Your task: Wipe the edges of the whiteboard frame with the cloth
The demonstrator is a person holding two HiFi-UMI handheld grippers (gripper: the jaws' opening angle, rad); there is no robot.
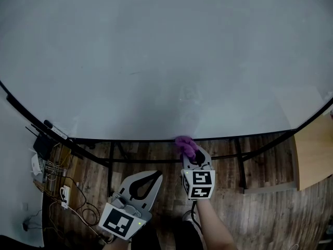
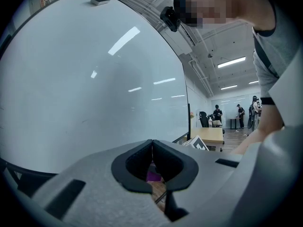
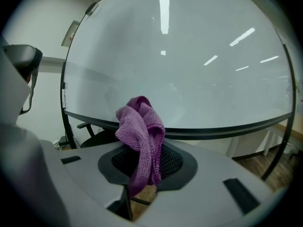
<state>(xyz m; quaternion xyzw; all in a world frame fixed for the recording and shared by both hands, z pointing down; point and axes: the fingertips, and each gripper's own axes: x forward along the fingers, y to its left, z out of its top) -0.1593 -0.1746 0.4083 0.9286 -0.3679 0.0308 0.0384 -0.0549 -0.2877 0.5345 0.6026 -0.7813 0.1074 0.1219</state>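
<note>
— Nearest us, low on the left, our left gripper hangs over the floor with its jaws pressed together on nothing. The purple seen through their gap is only the cloth farther off.

— Agreed. And to its right?

— Our right gripper is clenched on the purple cloth, a bunched fold standing up past the jaws. We hold it at the bottom edge of the whiteboard frame, about mid-length. The top of the cloth looks to be touching the black rail, though we can't be sure of contact.

— So what could go wrong from here?

— We judge three things. The bunch is loose, so dragging it along the rail could tug it out of the jaws. If we ride too high, we wipe the whiteboard face rather than its edge. And the stand's struts meet the rail on both sides of the cloth, so a long stroke could snag there.

— Farther right?

— The corner of a wooden desk sits near the frame's right end. A stroke carried that far could knock the gripper against it.

— Any containers?

— None that we can see, so nothing to report inside one.
</note>
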